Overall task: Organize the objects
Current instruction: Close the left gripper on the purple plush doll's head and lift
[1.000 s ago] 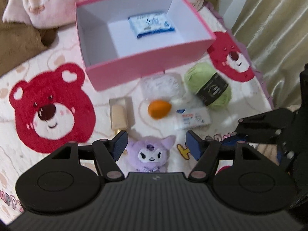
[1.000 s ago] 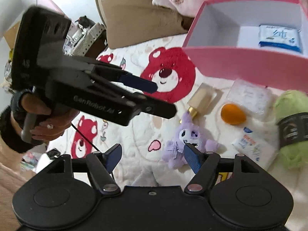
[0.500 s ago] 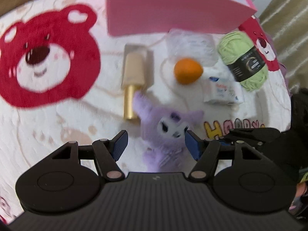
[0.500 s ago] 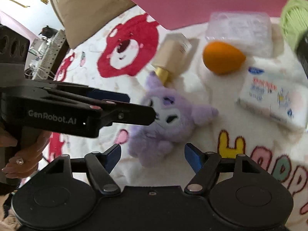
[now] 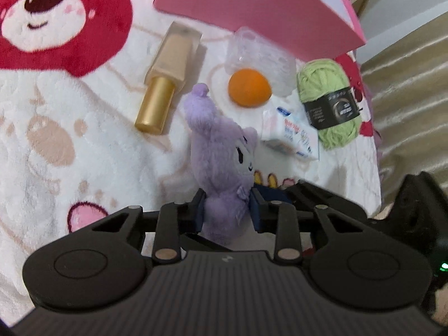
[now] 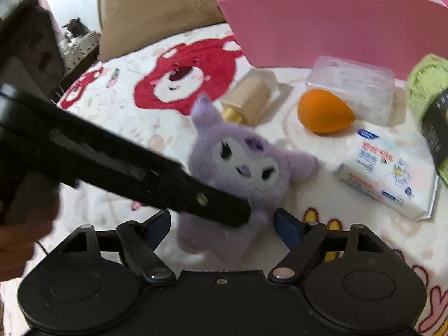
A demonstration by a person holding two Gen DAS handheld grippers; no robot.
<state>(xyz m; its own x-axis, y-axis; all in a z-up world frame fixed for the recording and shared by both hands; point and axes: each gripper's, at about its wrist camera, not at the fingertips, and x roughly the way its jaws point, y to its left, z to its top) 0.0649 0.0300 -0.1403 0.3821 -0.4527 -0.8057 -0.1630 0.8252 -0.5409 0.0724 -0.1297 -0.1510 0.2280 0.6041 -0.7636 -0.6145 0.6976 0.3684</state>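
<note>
Left wrist view shows the left gripper low in the frame, its jaws having just closed in on the purple plush toy, whose body is pinched between the blue pads. The toy stands upright at the centre, one ear pointing to the upper middle. Just beyond that ear lies a foundation bottle with a gold cap, and to its right an orange makeup sponge rests against a clear plastic case. A white tissue pack sits right of the toy, with a ball of green yarn beside it. The pink box fills the upper middle, resting on the white blanket with red bears.

From the right wrist view, the right gripper has its jaws spread wide, having just been opening, one pad on each side of the toy's lower body without pressing it. The black fingers of the left gripper cross from the left of the frame to the toy.
</note>
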